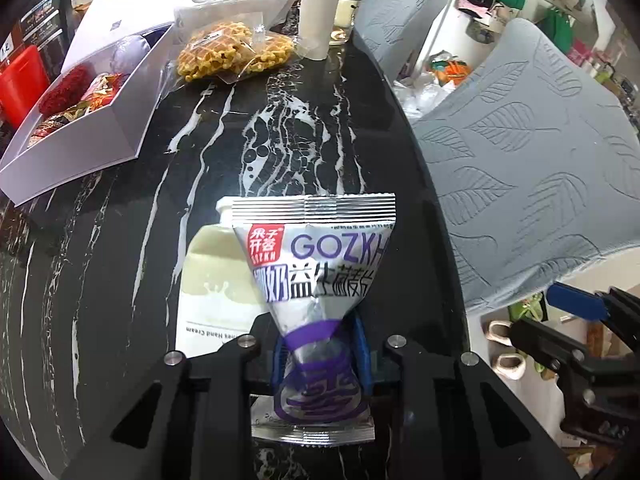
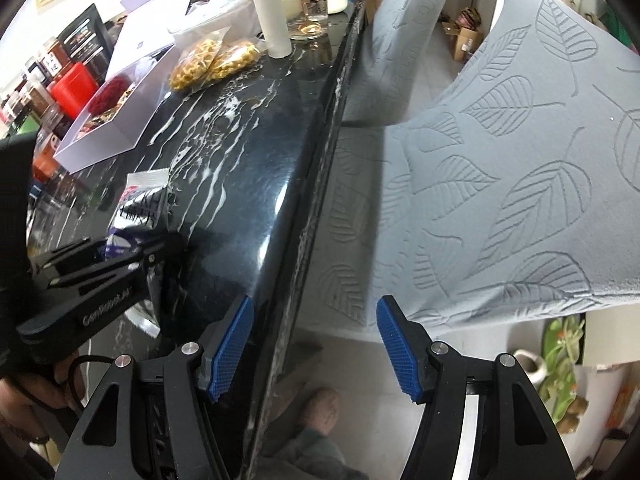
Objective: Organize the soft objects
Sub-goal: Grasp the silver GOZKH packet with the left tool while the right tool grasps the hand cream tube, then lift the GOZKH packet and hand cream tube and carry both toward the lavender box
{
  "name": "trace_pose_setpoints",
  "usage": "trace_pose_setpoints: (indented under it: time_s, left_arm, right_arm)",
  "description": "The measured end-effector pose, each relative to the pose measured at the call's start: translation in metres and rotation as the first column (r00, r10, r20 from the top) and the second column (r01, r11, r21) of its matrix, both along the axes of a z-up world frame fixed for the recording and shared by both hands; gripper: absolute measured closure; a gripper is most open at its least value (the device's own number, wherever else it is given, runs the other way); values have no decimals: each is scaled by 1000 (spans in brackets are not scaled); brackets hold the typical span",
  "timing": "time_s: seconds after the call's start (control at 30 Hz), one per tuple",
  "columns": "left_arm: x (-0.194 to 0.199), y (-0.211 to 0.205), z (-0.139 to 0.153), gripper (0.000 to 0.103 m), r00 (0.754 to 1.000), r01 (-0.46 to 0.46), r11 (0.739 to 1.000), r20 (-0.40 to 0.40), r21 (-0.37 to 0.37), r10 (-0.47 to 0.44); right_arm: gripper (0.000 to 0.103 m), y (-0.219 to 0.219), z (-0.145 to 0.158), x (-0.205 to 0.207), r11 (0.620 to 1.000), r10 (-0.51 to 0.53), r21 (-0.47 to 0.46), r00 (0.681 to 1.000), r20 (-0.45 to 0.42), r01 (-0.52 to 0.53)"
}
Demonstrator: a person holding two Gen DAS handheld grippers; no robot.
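Silver-and-purple snack packet (image 1: 316, 280), "GOZKH" printed on its front, sits near the front edge of the black marble table (image 1: 120, 260). Left gripper (image 1: 320, 356) is clamped on the packet's lower half; the foil is pinched to a narrow waist between the blue pads (image 1: 362, 344), the upper sealed end fanning out wide above. Packet lies partly over a cream hand cream tube (image 1: 216, 280), which lies flat on the table just to its left.

Farther back on the table: bagged waffles (image 1: 232, 50), a white paper roll (image 1: 318, 12) standing upright beside them, a glass bowl (image 2: 308, 8) behind it. To the left, an open white gift box (image 1: 80, 128) with red and patterned soft items inside.

Right gripper (image 2: 316, 344) hangs over the table's right edge, jaws parted at a middling gap, nothing between the blue pads. Chairs with grey leaf-embossed covers (image 2: 500, 184) stand just beside that edge. A hand (image 2: 36, 396) holds the left gripper's handle.
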State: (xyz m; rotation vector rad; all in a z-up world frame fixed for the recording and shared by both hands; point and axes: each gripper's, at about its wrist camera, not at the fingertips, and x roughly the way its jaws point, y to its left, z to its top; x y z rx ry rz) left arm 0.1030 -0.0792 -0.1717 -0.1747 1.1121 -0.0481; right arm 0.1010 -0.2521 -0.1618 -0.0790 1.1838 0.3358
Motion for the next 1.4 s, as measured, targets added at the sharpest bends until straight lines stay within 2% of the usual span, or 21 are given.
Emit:
trace_pose_setpoints:
  time_s: [0.2,0.4,0.53,0.73,0.8,0.93,1.1,1.17,1.23,1.3,1.33,1.37,1.4]
  left_arm:
    - [-17,19,25,76,999,13,999,44,-45,-12]
    - [-27,60,42,76,998,-29,999,52,-26,30]
    - [-30,90,41,76,998,-55,998,44,3,55]
    - [-31,132,36,76,996,-81,997,46,18,80]
    - [-30,144,35,76,995,-86,996,47,22,85]
    - [-27,165,30,76,994,-98,995,44,28,97]
    - [-24,187,26,76,993,-114,993,44,36,112]
    - [-23,194,26,76,992,-117,992,46,40,115]
    - [-23,199,25,76,992,-119,992,45,42,117]
    - [-23,203,23,76,992,-121,992,44,38,120]
    - [-22,205,23,76,992,-122,992,44,34,120]
    - [-22,206,23,76,992,-122,992,45,32,120]
    - [-22,207,23,76,992,-122,992,47,31,120]
  right_arm:
    - [38,15,2,2,1000,0,19,1000,-6,0]
    - [38,43,5,5,998,24,55,1000,-11,-23]
    - [38,75,5,7,995,73,76,997,-12,-72]
    - [26,127,-3,15,988,124,101,992,-35,-120]
    - [19,141,-6,17,987,129,103,991,-45,-124]
    - [18,173,-15,21,987,141,83,989,-56,-136]
    - [16,193,-28,29,997,74,20,994,-76,-73]
    - [16,198,-29,31,999,49,5,997,-58,-48]
    - [18,202,-31,32,999,34,-13,999,-43,-34]
    - [37,206,-32,30,998,16,-61,1000,-6,-17]
    - [42,208,-33,28,995,18,-95,1000,16,-16]
    - [52,209,-32,27,994,23,-112,999,27,-20]
    - [52,209,-31,26,995,29,-100,999,34,-26]
